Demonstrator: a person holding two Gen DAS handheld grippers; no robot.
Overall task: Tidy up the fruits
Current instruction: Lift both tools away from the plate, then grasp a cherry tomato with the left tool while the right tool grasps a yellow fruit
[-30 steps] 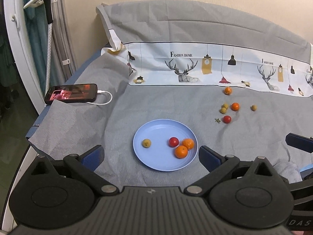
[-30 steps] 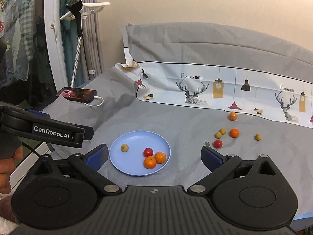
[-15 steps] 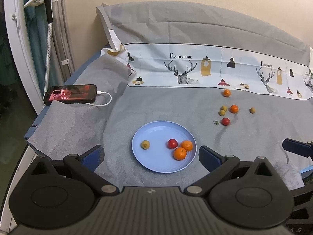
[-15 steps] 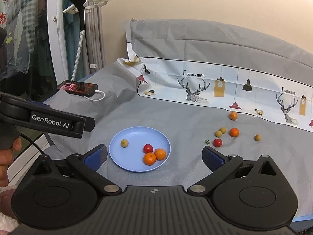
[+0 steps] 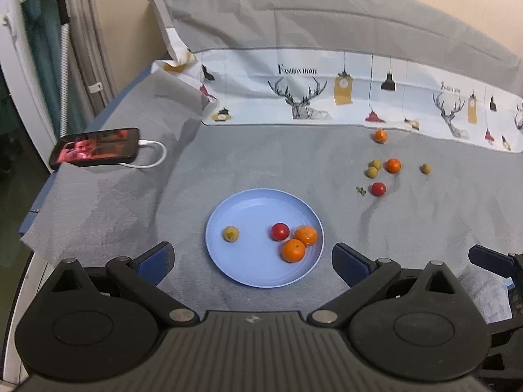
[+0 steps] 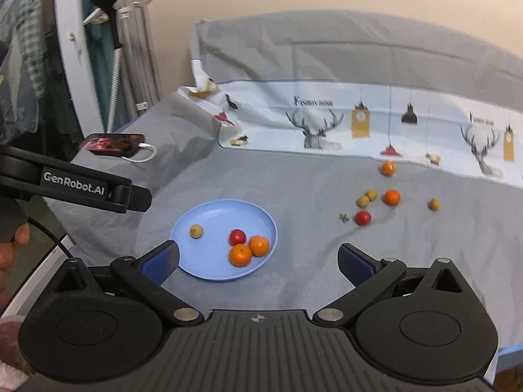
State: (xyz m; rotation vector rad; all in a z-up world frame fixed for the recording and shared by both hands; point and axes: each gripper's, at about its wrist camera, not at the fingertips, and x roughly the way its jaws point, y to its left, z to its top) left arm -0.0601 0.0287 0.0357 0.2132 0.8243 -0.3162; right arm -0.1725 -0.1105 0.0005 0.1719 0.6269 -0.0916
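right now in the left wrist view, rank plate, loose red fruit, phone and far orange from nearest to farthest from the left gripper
1. plate, just ahead between the fingers
2. loose red fruit, ahead right
3. far orange at the printed band, right, and phone, far left: too close to call

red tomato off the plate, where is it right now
In the left wrist view the loose red tomato lies on the grey cloth right of the blue plate, beside a small green sprig, below the orange fruit.

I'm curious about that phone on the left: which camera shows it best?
The left wrist view: the phone appears larger, its lit screen and white cable clear. The right wrist view shows it smaller, farther off and blurrier.
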